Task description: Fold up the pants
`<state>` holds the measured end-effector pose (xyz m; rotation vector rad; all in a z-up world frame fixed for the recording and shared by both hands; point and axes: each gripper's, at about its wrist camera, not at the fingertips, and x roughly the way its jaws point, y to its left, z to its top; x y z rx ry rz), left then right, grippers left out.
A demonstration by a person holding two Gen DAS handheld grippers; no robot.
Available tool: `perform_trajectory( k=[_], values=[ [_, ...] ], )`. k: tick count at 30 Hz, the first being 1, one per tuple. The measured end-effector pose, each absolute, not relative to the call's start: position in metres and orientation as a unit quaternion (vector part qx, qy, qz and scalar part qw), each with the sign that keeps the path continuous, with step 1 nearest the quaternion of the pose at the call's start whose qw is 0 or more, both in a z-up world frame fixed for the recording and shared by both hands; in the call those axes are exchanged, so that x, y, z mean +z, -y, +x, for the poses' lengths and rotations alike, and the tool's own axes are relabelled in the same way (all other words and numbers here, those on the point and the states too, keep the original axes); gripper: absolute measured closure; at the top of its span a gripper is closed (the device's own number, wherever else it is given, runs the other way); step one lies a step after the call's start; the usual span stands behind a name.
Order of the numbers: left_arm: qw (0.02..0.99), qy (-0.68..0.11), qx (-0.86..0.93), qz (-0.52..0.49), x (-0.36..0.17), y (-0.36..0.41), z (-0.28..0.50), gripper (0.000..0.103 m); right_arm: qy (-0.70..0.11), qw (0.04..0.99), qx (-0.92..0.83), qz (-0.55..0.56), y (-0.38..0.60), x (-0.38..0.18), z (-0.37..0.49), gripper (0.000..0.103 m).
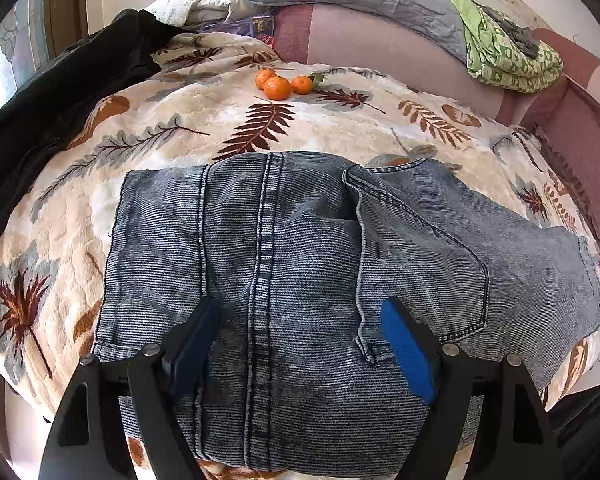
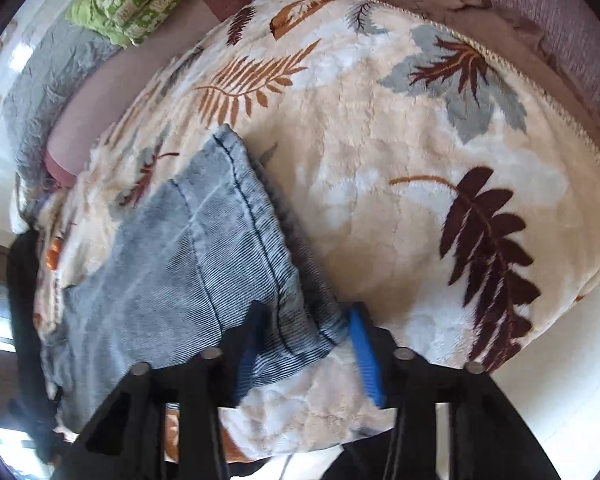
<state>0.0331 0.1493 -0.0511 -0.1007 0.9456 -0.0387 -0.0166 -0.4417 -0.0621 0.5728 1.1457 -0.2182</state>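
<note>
Left wrist view: the left gripper is hovering with jaws wide apart over folded jeans lying on a leaf-print blanket; denim is filling the gap, unpinched. 3 oranges are sitting well beyond the jaws.

Right wrist view: the right gripper is standing with jaws part open, the jeans' corner lying between them, unclamped.
</note>
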Motion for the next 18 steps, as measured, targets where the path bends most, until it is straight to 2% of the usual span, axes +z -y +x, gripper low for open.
perform_trajectory(
  k=[3,4,6,9,11,13,18],
  values=[
    [0.890,-0.454,-0.020,-0.044,-0.051,-0.148,0.032,0.020,-0.519,0.827,-0.132,0.167,0.429,-0.040,-0.018,0.082],
    [0.890,-0.454,-0.018,-0.041,-0.052,-0.147,0.032,0.020,-0.527,0.829,-0.134,0.136,0.423,-0.042,-0.015,0.082],
    [0.889,-0.455,-0.016,-0.041,-0.052,-0.147,0.033,0.019,-0.546,0.817,-0.116,0.146,0.425,-0.052,-0.009,0.082],
    [0.892,-0.450,-0.014,-0.047,-0.049,-0.147,0.031,0.019,-0.531,0.819,-0.123,0.181,0.438,-0.045,-0.013,0.071],
    [0.900,-0.433,-0.019,-0.050,-0.040,-0.148,0.025,0.019,-0.518,0.815,-0.119,0.229,0.446,-0.041,-0.022,0.047],
    [0.913,-0.406,-0.016,-0.047,-0.026,-0.145,0.017,0.019,-0.502,0.816,-0.104,0.266,0.449,-0.034,-0.035,0.045],
    [0.928,-0.365,-0.049,-0.053,0.002,-0.122,0.010,0.019,-0.496,0.820,-0.118,0.259,0.440,-0.024,-0.049,0.045]
  ],
)
